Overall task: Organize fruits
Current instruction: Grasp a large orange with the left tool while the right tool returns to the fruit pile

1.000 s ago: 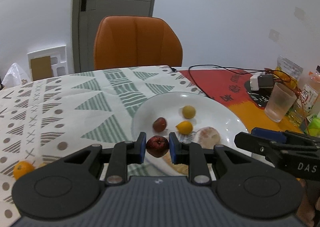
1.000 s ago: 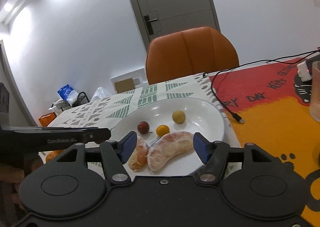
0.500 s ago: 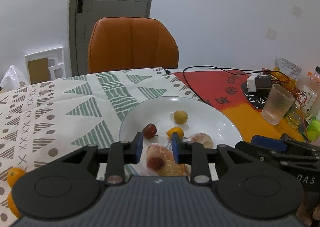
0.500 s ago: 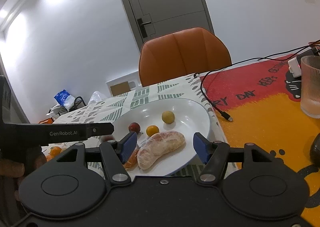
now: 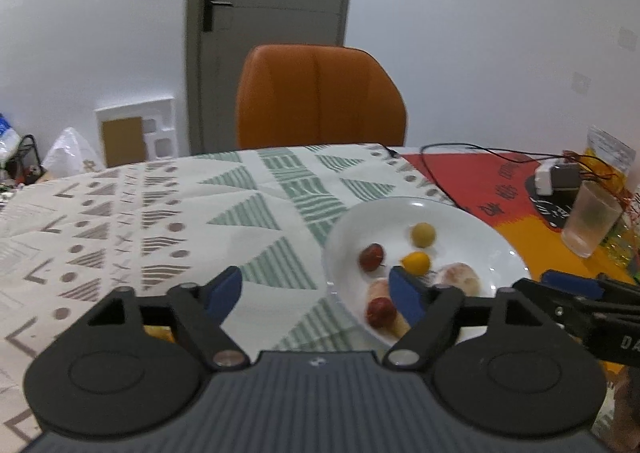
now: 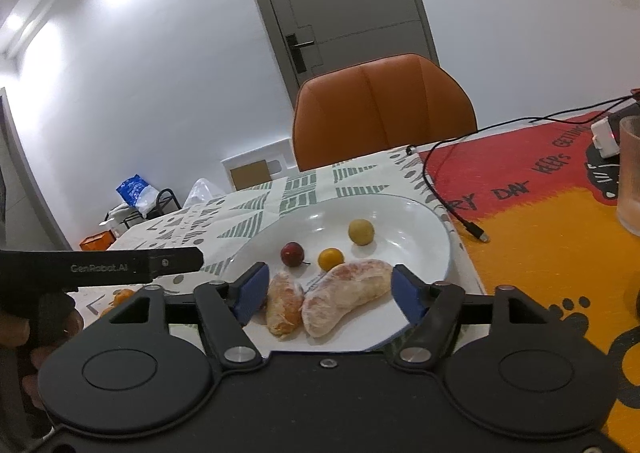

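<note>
Left wrist: left gripper (image 5: 316, 291) fingers spread wide, empty, low centre over bench (image 5: 160, 213); fruits gathered on white plate (image 5: 472, 221) lower right; right gripper (image 6: 326, 293) fingers apart, framing peeled segments (image 6: 346, 289), likely next pick

white plate (image 6: 424, 221), orange chair (image 6: 384, 109), green-triangle tablecloth (image 5: 248, 213), blue fingers (image 6: 250, 293)
</note>
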A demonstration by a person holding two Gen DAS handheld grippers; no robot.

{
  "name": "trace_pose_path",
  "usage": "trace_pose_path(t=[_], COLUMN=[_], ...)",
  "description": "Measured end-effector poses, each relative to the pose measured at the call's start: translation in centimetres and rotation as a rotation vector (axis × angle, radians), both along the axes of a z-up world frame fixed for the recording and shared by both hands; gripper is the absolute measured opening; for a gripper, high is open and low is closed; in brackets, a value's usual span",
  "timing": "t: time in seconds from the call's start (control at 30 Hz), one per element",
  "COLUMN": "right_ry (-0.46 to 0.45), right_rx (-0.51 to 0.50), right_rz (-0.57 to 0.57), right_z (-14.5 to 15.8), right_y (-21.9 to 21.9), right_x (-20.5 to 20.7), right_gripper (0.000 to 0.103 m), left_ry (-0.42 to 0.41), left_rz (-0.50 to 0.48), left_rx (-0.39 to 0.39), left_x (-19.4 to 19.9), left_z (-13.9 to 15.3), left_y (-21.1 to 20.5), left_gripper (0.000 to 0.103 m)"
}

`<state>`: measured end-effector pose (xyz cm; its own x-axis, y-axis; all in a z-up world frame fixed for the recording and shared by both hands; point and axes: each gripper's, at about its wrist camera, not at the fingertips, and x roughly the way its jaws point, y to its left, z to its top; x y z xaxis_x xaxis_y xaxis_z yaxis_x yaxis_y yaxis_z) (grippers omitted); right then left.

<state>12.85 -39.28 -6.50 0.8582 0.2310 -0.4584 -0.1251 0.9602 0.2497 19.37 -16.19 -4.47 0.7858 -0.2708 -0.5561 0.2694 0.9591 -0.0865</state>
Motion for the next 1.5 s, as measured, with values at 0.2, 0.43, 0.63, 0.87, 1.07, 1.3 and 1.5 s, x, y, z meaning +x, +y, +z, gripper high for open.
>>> trace_pose_path(t=[0.2,0.43,0.63,0.87,1.07,1.3,1.5], right_ry=[-0.015,-0.028,-0.013,-0.01,-0.008,-0.001,0.007], right_rx=[-0.011,-0.018,-0.011,0.005,0.01,-0.003,-0.02], right_rz=[0.015,0.044,0.068,0.105,0.135,0.171,0.186], right_z=[0.2,0.5,0.4,0.3,0.2,0.1,0.1], right_y=[1.2,2.6,3.8,5.3,6.8,8.6,9.5], right_x=[-0.1,-0.2,0.2,0.8,1.2,1.6,1.7], right_gripper=[0.092,0.103,0.103,0.103,0.103,0.103,0.103], left_ry=[-0.003,-0.023,-0.029,-0.028,-0.016,0.008,0.022], left_rz=[0.042,0.091,0.133,0.188,0.217,0.231,0.226], left_rx=[0.001,-0.033,-0.036,-0.018,-0.006,-0.046,-0.054], left_x=[-0.5,-1.3,-1.6,-2.0,-2.6,-2.9,-3.1], left_z=[0.1,0.2,0.4,0.8,0.7,-0.1,-1.0], left_y=[1.7,4.0,5.9,8.6,10.8,12.5,12.8], left_gripper=[0.086,0.092,0.093,0.093,0.094,0.093,0.093])
